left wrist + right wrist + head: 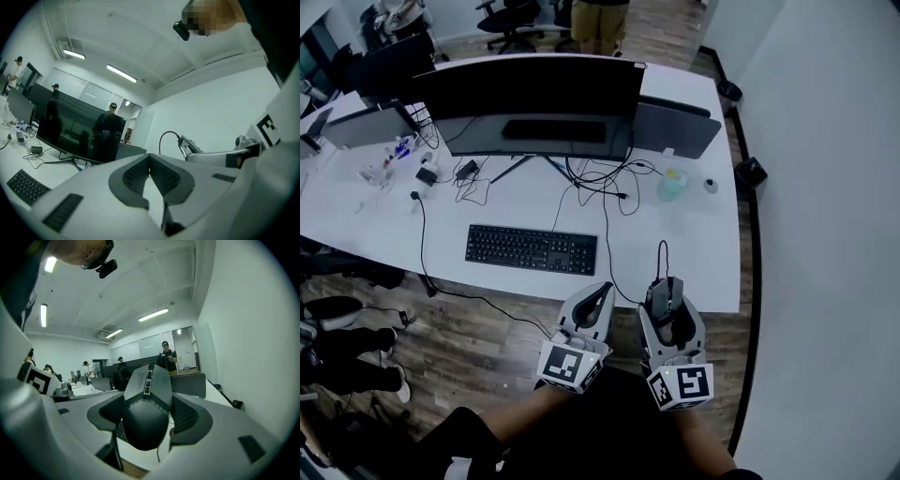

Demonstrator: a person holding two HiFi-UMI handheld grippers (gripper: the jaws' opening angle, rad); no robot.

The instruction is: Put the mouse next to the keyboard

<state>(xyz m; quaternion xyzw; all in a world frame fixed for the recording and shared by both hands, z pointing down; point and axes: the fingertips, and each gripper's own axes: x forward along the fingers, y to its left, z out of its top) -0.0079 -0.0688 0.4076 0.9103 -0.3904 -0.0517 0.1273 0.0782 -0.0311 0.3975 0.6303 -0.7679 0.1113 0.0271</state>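
Plainly mid-carry. Holding the mouse (665,289) by its flanks in the jaws of the right gripper (667,304), nose pointing to 12 o'clock, over the near edge of the table (703,253) and apparently clear of its surface. Gripped across the waist, probably to keep the body level and the buttons unpressed. Trailing a cable (662,251) from the nose toward 12 o'clock, up into the tangle of leads below the monitor (530,89); enough slack, by the look of it, for a short reach. Sitting at about 4 o'clock of the keyboard (532,248), near but not yet alongside. Bare table at the keyboard's 3 o'clock: likely the place to set down. Carrying nothing in the left gripper (598,298), at 9 o'clock of the right one, jaws pressed together at the tips, seemingly parked out of the way, not needed for a one-gripper job. Counting up: one mouse, one keyboard, one cable on the mouse, two grippers, only one of them loaded.
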